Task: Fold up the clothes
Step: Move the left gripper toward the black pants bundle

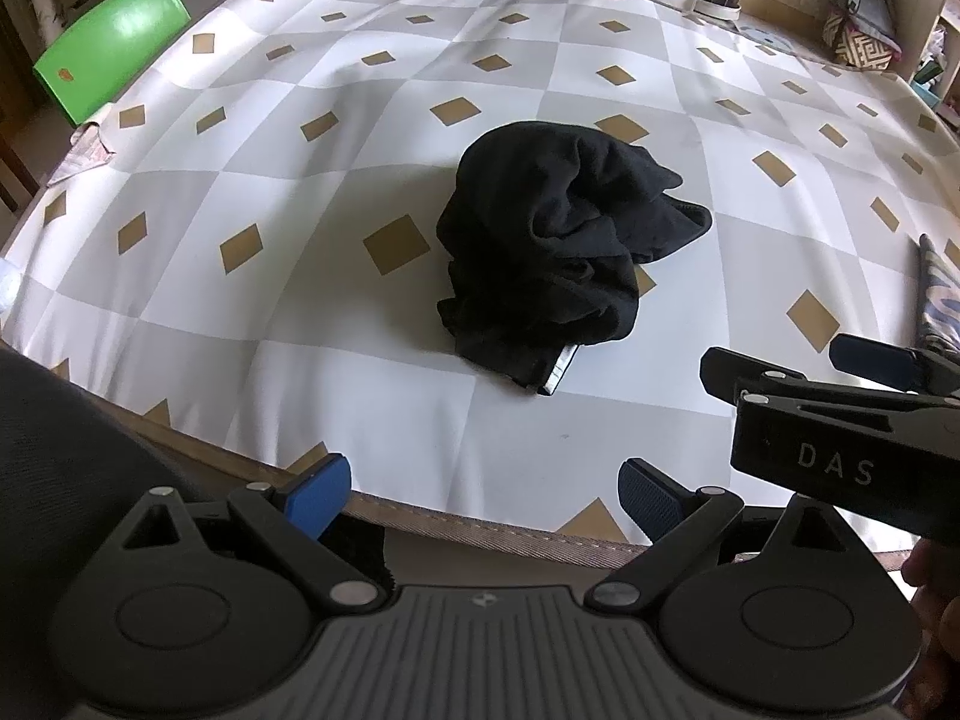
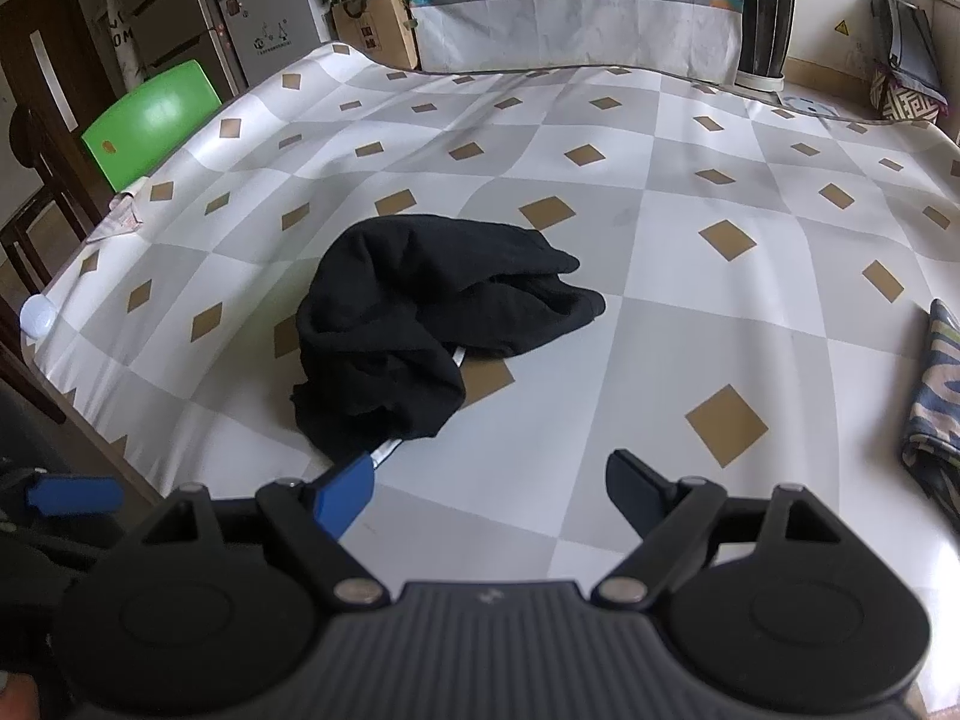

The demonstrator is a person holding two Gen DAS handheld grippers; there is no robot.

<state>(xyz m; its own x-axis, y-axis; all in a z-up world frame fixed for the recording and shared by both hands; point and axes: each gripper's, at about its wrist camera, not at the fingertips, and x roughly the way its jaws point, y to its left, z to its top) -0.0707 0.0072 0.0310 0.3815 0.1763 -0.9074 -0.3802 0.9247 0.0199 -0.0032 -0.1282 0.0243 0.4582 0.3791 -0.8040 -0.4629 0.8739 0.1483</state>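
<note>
A crumpled black garment [image 1: 558, 246] lies in a heap on the checkered tablecloth [image 1: 336, 312], with a white-edged hem [image 1: 561, 369] at its near side. In the right wrist view the same garment [image 2: 414, 324] sits left of centre, its hem [image 2: 384, 451] close to my left fingertip. My left gripper [image 1: 486, 495] is open over the table's near edge, short of the garment, with nothing between its fingers. My right gripper [image 2: 489, 489] is open too, just in front of the garment. In the left wrist view the right gripper [image 1: 798, 363] appears at the right, beside the heap.
A green chair [image 1: 114, 45] stands at the table's far left corner. A folded patterned cloth [image 2: 936, 396] lies at the right edge. A small white round object [image 2: 39, 315] rests at the left edge. Plant pots, boxes and a fruit-laden side table [image 2: 570, 6] stand beyond the far edge.
</note>
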